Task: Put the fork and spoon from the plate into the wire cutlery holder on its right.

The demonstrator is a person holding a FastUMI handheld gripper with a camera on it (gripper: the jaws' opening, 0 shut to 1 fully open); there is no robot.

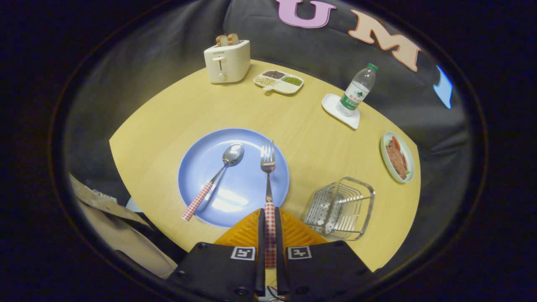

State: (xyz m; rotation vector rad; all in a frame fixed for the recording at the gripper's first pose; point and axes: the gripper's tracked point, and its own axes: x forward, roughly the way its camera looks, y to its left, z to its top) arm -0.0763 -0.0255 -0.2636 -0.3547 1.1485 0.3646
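Pinching the fork (pixel 268 176) handle, the gripper (pixel 269 228) hangs beside the wire holder (pixel 340 208) (spoon (pixel 215 178) lies alongside).

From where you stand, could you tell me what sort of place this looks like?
Probably a staged dining table: a blue plate with a spoon, a toaster, and the gripper shut on a fork.

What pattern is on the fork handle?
Red-and-white check, clearest in the gripper view, where the tool is shut on the fork handle.
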